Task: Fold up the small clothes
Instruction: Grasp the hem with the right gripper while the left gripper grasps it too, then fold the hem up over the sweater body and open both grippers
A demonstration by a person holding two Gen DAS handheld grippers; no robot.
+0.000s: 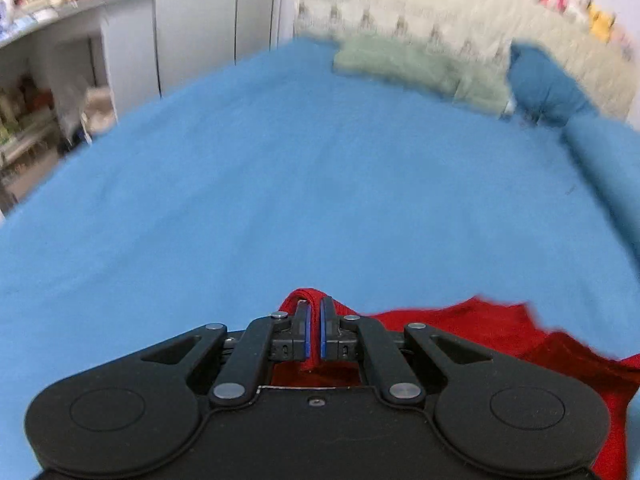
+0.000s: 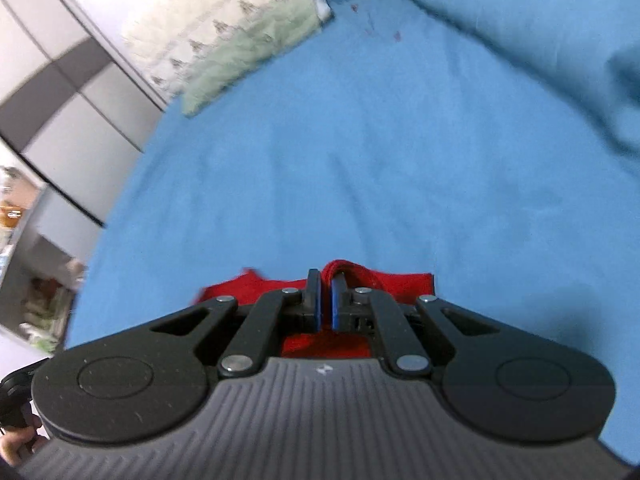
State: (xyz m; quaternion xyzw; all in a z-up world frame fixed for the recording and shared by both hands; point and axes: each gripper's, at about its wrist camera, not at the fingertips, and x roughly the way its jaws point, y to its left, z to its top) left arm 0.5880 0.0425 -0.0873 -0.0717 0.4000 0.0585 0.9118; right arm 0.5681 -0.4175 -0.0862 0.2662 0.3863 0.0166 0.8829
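Observation:
A small red knit garment (image 1: 472,328) hangs from both grippers above a blue bed sheet (image 1: 280,168). My left gripper (image 1: 315,307) is shut on a ribbed edge of the red garment, which bunches up between the pads and trails off to the right. My right gripper (image 2: 326,280) is shut on another ribbed edge of the same garment (image 2: 404,286), whose cloth spreads left and right behind the fingers. Most of the garment is hidden under the gripper bodies.
A pale green pillow (image 1: 416,68) and a cream patterned blanket (image 1: 460,12) lie at the far end of the bed. A blue pillow (image 1: 548,88) sits at the right. White cabinets (image 1: 192,20) and cluttered shelves (image 1: 24,112) stand beyond the bed's left edge.

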